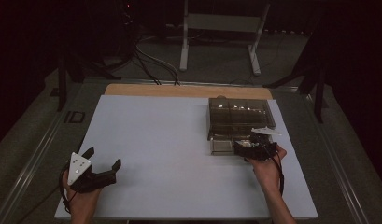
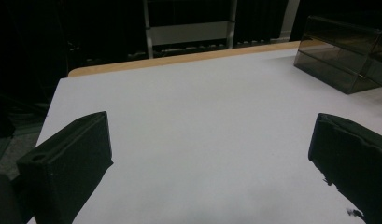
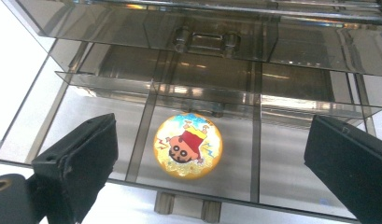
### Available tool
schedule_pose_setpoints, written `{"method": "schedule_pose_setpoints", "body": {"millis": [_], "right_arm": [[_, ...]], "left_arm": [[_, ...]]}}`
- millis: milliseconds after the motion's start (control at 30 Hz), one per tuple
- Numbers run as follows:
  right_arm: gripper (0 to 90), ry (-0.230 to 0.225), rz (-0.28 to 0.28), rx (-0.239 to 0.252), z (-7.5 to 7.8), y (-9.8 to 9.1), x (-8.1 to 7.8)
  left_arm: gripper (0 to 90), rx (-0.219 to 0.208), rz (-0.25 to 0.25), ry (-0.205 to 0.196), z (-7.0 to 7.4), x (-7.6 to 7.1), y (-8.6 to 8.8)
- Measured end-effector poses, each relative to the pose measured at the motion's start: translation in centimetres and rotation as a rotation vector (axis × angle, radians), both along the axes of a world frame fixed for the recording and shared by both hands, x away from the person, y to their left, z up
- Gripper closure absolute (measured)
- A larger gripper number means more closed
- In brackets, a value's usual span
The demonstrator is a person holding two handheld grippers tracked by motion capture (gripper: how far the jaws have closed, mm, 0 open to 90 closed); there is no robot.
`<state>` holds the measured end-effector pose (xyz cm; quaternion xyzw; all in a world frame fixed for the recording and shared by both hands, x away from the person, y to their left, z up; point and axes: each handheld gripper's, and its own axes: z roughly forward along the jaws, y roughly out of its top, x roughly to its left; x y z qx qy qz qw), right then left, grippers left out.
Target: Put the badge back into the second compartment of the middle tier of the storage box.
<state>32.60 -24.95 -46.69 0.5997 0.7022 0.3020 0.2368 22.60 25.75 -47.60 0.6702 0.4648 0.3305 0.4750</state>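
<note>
Orange ball [image 3: 188, 145] with cartoon print, smoky grey drawer box [image 1: 238, 119], white table [image 1: 156, 154]

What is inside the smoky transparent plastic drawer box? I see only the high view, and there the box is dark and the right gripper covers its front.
Observer: In the right gripper view, a round yellow disc with a cartoon figure lies in the pulled-out lower drawer of the drawer box.
Operator: Does the right gripper hold this disc?
Observer: No. The right gripper is open; its jaws stand wide on either side, not touching the disc.
Operator: And the upper drawer?
Observer: The upper drawer is pushed in, its handle facing the camera.
Operator: Is something between the jaws of the left gripper?
Observer: Nothing. The left gripper is open over the bare white tabletop.
</note>
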Motion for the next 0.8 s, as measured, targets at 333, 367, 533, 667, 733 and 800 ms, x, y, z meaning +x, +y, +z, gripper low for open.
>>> {"method": "schedule_pose_setpoints", "body": {"millis": [333, 367, 533, 667, 733, 800], "right_arm": [[2.7, -0.006, 0.017, -0.001, -0.2, -0.1, -0.5], [2.3, -0.004, 0.017, -0.001, -0.2, -0.1, -0.5], [0.2, -0.009, 0.015, -0.001, -0.2, -0.2, -0.8], [0.0, -0.006, 0.019, -0.004, -0.1, -0.2, -1.0], [0.0, -0.007, 0.023, -0.001, -0.1, -0.2, -1.1], [0.0, -0.007, 0.029, -0.007, -0.2, -0.2, -1.1]], "left_arm": [[1.0, 0.001, 0.002, 0.0, 0.0, 0.0, 0.0], [0.9, 0.001, 0.002, 0.0, 0.0, 0.0, 0.0], [1.0, 0.001, 0.001, 0.0, 0.0, 0.0, 0.0], [0.9, 0.001, 0.001, 0.0, 0.0, 0.0, 0.0], [1.0, 0.002, 0.001, 0.001, 0.0, 0.0, 0.0], [0.9, 0.002, 0.001, 0.001, 0.0, 0.0, 0.0]]}}
